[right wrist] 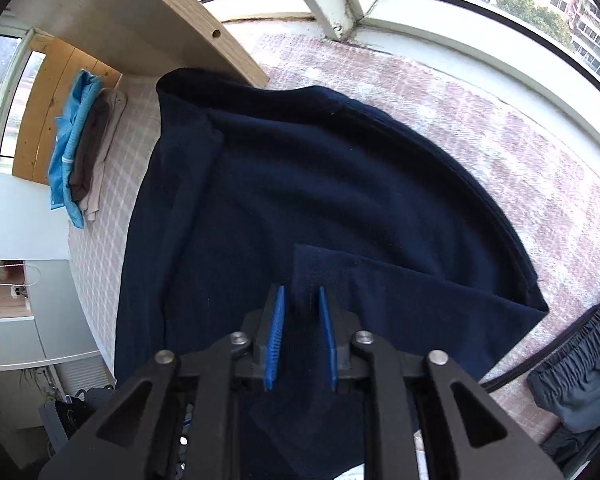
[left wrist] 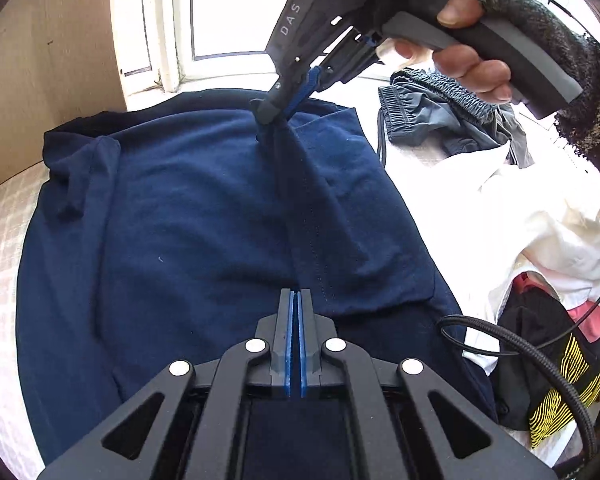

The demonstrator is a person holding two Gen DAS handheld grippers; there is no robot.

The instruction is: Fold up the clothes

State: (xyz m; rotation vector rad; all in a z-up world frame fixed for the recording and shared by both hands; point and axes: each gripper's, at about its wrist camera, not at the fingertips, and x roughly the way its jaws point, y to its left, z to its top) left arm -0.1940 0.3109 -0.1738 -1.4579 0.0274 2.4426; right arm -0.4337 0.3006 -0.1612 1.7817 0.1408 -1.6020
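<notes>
A navy garment [left wrist: 204, 208] lies spread on a checked, cloth-covered surface [right wrist: 480, 128]. One side panel is folded over the middle, and its stitched hem stands up as a ridge. At the bottom of the left wrist view my left gripper [left wrist: 298, 294] is shut, and the near end of that ridge meets its tips. My right gripper [left wrist: 274, 114], held by a gloved hand [left wrist: 472, 68], points down at the far end of the ridge, where the cloth bunches up. In the right wrist view the right gripper [right wrist: 302, 300] has its blue pads [right wrist: 276, 320] apart, with the navy garment's [right wrist: 340, 184] hem between them.
Dark grey shorts [left wrist: 432, 120] lie to the right, above a crumpled white garment [left wrist: 520, 216] and a black and yellow item [left wrist: 560, 380]. A braided cable [left wrist: 540, 360] loops there. Folded blue and grey clothes [right wrist: 80, 152] are stacked at the left. A wooden panel [left wrist: 40, 60] and a window [right wrist: 480, 12] border the surface.
</notes>
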